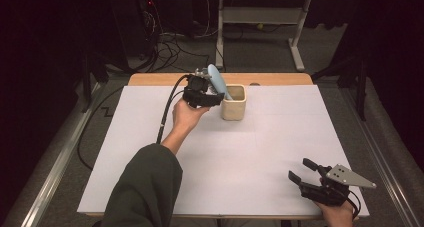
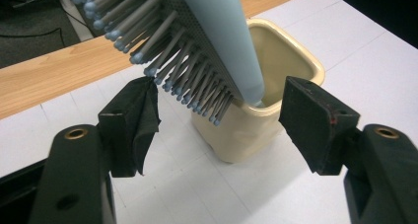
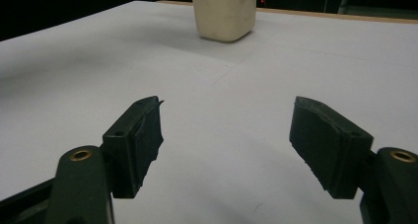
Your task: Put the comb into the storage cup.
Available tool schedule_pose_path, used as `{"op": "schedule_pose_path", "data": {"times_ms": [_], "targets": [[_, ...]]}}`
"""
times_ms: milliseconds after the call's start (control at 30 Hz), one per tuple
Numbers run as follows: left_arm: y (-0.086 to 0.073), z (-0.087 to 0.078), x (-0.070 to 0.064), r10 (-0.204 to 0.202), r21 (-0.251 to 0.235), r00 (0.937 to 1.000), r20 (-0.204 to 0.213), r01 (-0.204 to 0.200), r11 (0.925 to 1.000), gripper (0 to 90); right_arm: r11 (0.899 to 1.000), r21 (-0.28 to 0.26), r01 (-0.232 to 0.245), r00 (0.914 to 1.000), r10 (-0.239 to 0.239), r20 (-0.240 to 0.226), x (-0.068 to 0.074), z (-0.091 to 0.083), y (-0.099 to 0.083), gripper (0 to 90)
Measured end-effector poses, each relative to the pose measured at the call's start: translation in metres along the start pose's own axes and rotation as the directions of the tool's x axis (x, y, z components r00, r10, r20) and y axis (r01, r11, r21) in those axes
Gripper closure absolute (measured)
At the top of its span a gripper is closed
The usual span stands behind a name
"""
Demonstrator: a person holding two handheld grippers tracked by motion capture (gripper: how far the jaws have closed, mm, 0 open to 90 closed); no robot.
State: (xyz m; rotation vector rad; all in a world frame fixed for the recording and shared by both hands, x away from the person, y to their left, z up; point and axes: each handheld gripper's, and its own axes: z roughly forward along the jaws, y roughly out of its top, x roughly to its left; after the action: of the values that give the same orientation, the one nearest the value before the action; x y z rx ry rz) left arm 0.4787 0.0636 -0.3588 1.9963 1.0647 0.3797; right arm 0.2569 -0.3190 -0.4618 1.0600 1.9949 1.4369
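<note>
Item 1, left gripper (image 1: pixel 216 98): I saw it held at the far side of the table, just beside the cream cup (image 1: pixel 234 102). In the left gripper view its jaws stood wide apart, released, gripping nothing; the gripper (image 2: pixel 219 120) faced the cup (image 2: pixel 266 120) from close in front. A loose flap of black pad covering hung off the left-hand pad (image 2: pixel 143 123).

Item 2, hairbrush (image 1: pixel 217 80): pale blue, grey bristles with blue tips. Its handle end stood inside the cup, and the head leaned out up and back over the left gripper. In the left gripper view the brush (image 2: pixel 217 41) slanted down from the top of the picture between and above the open jaws, apart from both pads as far as I could tell, bristles (image 2: pixel 172 51) toward the left-hand pad.

Item 3, right gripper (image 1: pixel 303 171): held low at the near right corner of the table, well apart from the cup. Its jaws were spread and empty; in the right gripper view the gripper (image 3: pixel 224 135) looked across bare white sheet (image 3: pixel 207 110) toward the cup (image 3: pixel 225 14) far ahead.

Item 4, table (image 1: pixel 280 137): white sheet over it, wooden edge (image 1: pixel 280 79) beyond the cup.
</note>
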Motion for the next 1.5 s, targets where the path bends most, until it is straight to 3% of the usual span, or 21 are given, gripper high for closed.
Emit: {"op": "schedule_pose_path", "data": {"times_ms": [1500], "targets": [[-0.021, -0.024, 0.005, 0.047, -0.009, 0.9987, -0.017, -0.047, 0.9988, 32.5, 1.000, 0.001, 0.002, 1.0000, -0.002, 0.003, 0.000, 0.000, 0.000, 28.7]]}}
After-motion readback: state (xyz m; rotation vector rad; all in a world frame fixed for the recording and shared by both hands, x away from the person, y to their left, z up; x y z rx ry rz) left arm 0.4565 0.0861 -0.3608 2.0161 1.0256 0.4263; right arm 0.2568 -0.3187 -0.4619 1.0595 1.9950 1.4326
